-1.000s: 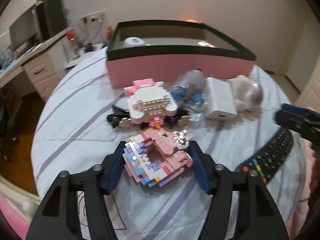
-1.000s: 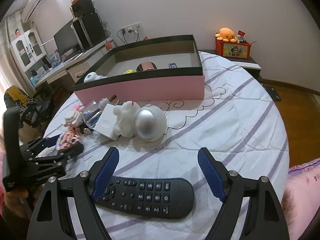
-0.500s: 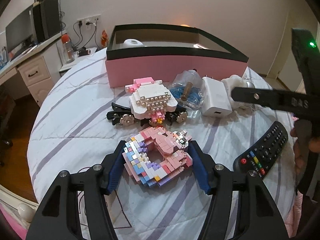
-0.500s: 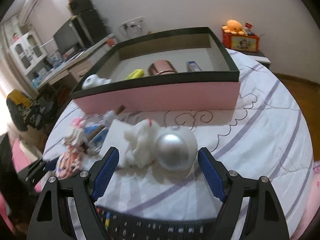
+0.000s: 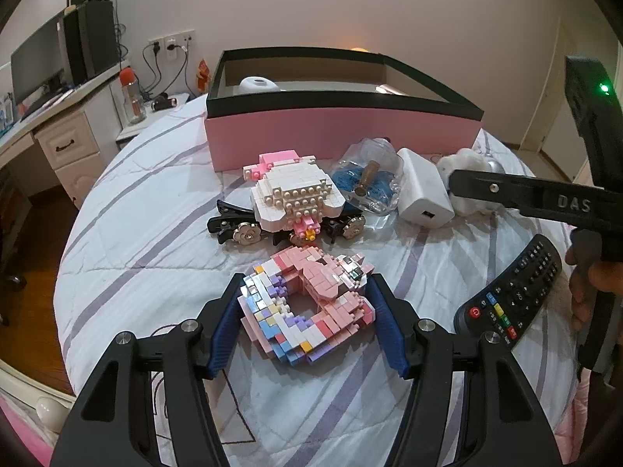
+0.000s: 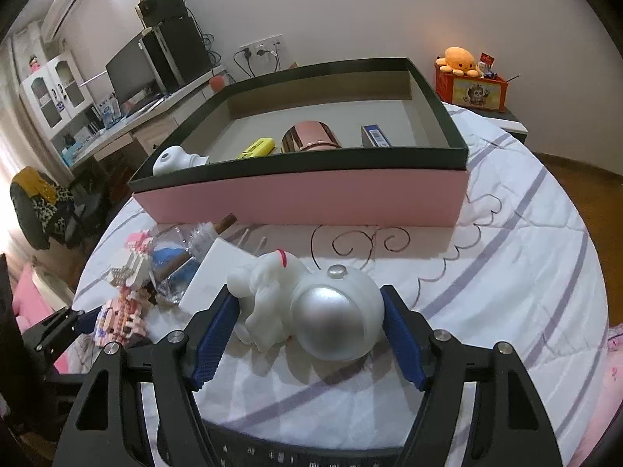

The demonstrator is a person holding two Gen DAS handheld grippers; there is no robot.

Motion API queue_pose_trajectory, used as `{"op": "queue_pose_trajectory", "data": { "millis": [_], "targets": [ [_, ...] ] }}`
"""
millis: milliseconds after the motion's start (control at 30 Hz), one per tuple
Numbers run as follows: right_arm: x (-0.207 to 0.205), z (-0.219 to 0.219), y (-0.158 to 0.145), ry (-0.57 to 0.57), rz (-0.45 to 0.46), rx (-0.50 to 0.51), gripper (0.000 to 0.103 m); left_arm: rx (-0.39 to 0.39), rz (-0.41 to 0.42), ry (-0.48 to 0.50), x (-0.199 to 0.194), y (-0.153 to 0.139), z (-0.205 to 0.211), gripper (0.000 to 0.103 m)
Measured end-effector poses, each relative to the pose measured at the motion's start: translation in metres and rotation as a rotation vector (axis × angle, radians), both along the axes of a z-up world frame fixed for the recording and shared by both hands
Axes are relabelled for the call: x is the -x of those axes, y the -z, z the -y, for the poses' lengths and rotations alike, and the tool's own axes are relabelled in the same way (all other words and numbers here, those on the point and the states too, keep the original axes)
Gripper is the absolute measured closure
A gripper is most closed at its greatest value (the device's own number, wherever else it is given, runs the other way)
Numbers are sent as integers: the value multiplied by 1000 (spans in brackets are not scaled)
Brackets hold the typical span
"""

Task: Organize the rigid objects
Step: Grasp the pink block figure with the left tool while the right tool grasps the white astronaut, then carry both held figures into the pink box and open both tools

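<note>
My left gripper (image 5: 305, 323) is shut on a pink and pastel brick model (image 5: 307, 307), its blue pads touching both sides, on the bed. My right gripper (image 6: 309, 334) is open around a white astronaut figure with a silver helmet (image 6: 311, 311), pads close beside it. A pink box with a black rim (image 6: 303, 194) stands behind; it also shows in the left wrist view (image 5: 342, 132). Inside it lie a white object (image 6: 171, 159), a yellow marker (image 6: 257, 147), a rose-gold can (image 6: 309, 138) and a blue box (image 6: 375, 137).
On the bed lie a white brick model (image 5: 296, 194), black hair clips (image 5: 233, 225), a glass bottle with blue filling (image 5: 370, 183), a white charger (image 5: 424, 190) and a black remote (image 5: 514, 295). A desk with a monitor (image 6: 128, 74) stands at left.
My right gripper moved forward over the remote and now straddles the astronaut figure. My left gripper stayed shut on the brick model, with only a small shift of view.
</note>
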State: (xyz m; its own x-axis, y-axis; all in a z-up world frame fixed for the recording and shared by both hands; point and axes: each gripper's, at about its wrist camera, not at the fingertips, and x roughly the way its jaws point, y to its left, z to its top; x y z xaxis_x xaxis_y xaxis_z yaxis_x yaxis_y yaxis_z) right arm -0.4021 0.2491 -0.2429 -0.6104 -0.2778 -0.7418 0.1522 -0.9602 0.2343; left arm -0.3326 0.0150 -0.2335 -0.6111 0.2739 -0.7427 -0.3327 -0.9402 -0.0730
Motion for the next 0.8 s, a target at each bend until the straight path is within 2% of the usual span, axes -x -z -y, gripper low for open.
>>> {"op": "queue_pose_trajectory", "data": {
  "millis": [367,800],
  "targets": [
    [-34,-18,-24,20,-66,-8,29,-4,6,-11,-13,-12,3,40],
    [-58,-21,-42,15,-121,2,29,-12,-94,2,-37,-55,2,40]
  ]
}}
